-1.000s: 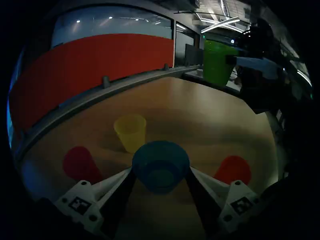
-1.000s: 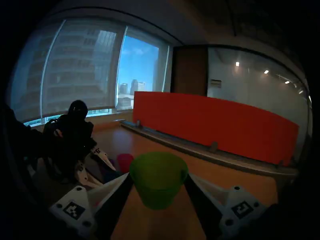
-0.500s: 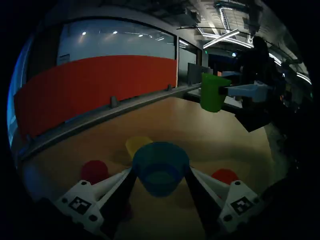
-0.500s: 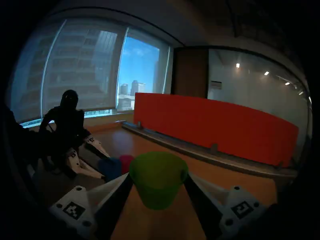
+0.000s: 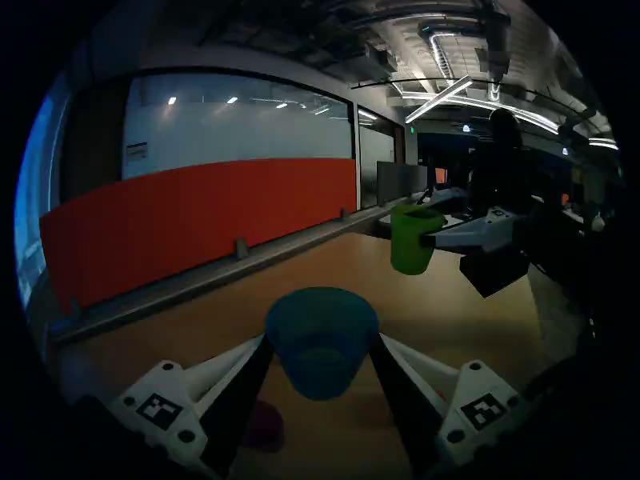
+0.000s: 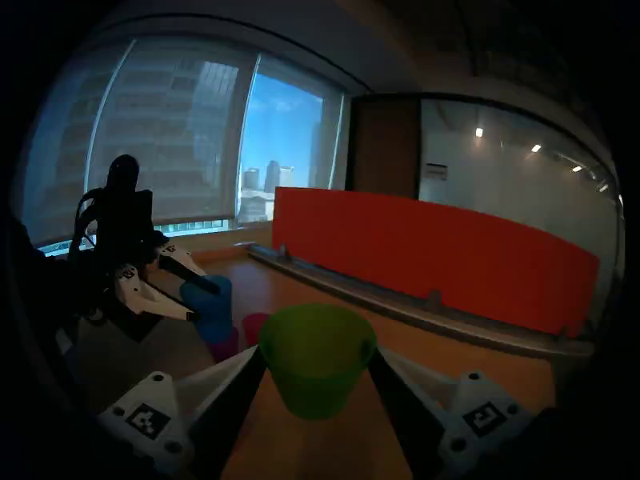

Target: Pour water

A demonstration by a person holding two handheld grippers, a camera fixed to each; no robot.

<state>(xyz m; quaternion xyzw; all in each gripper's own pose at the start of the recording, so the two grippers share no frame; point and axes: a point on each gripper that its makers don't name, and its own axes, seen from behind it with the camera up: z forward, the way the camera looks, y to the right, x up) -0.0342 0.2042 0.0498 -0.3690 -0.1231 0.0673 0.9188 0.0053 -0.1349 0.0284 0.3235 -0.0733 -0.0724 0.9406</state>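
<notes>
Aloft over the wooden table [image 5: 352, 268], the left gripper [image 5: 322, 364] pinches an upright blue cup [image 5: 322, 336] between both fingers; the right gripper [image 6: 318, 376] likewise grips a green cup [image 6: 318, 352].

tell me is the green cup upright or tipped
Upright: in the left gripper view the green cup stands rim-up, held in the right gripper.

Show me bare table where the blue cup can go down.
Bare tabletop runs between the red divider's rail and the held green cup. Crowded spot: below the blue cup, where pink cups stand.
</notes>
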